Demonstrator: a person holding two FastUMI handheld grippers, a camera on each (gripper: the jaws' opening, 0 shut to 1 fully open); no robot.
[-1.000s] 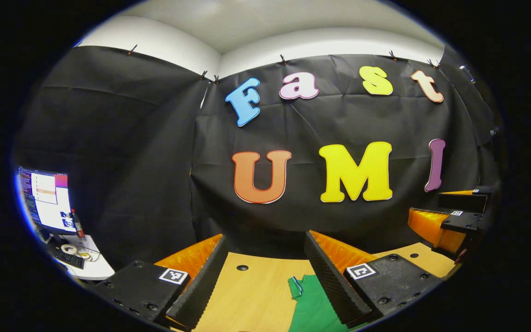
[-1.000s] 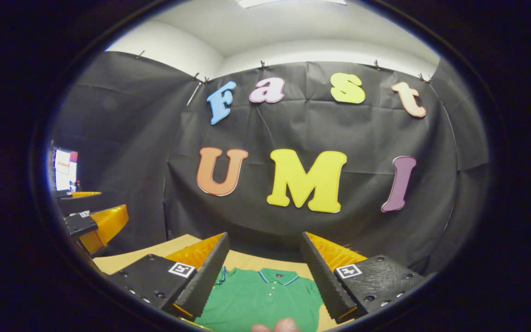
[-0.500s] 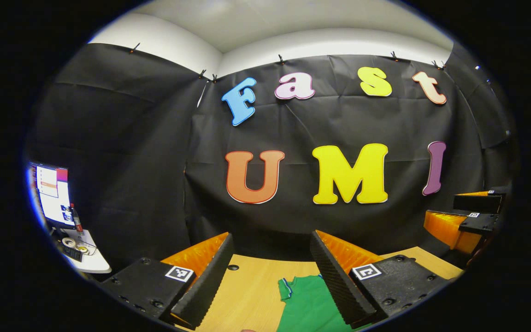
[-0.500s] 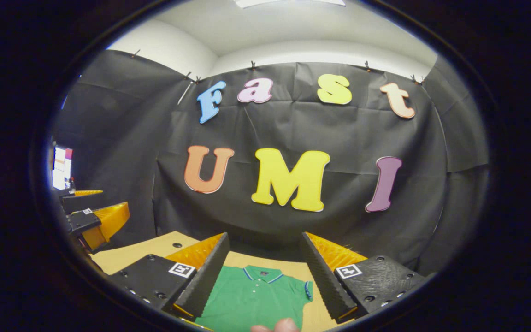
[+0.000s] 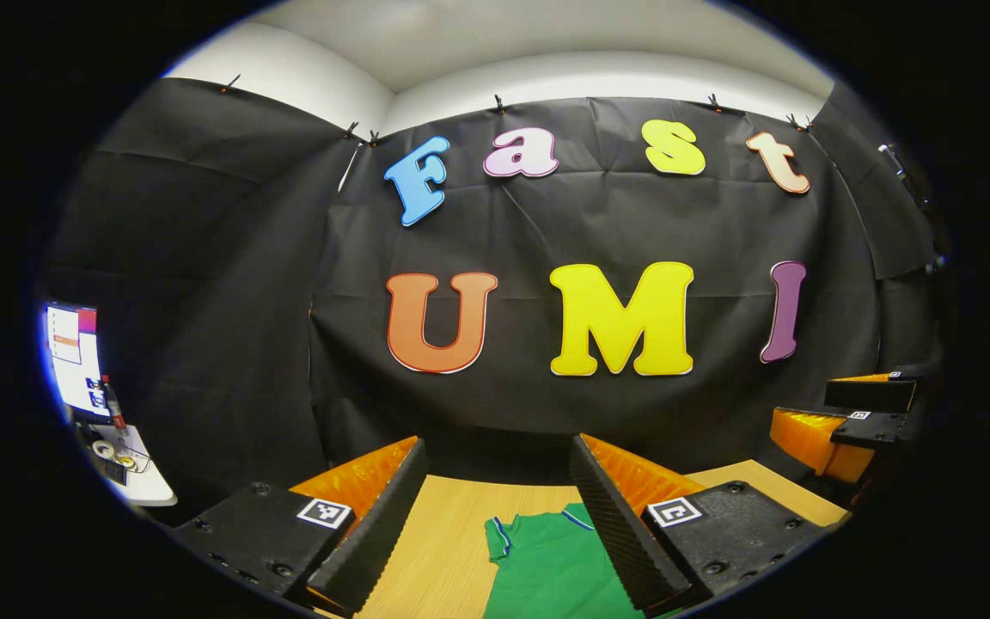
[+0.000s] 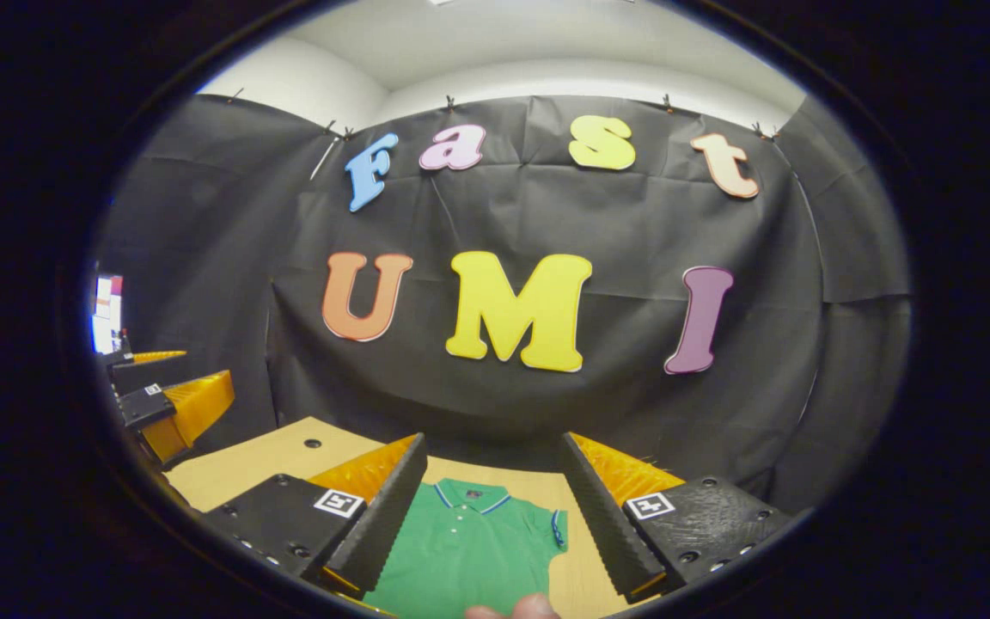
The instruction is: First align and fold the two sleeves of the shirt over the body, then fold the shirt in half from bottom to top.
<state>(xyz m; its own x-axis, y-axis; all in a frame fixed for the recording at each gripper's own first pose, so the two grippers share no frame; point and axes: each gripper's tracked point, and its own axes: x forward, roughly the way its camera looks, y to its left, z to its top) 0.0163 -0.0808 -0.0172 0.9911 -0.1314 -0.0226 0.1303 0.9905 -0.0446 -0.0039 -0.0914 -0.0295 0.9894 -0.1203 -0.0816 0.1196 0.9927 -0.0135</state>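
Observation:
A green polo shirt with blue-and-white trim lies flat on the wooden table, collar toward the far wall. In the right gripper view its collar and right sleeve lie between the wide-apart fingers of my right gripper, which hangs open above it. In the left gripper view the shirt's left sleeve and shoulder show between the spread fingers of my left gripper, also open and holding nothing. Each gripper shows at the edge of the other's view: the right gripper and the left gripper.
The black cloth wall stands close behind the table's far edge. A monitor and a small white side table with clutter sit at the far left. A fingertip shows at the bottom of the right gripper view.
Both views have swung to the right, so the shirt sits further left between the fingers. Both grippers stay open.

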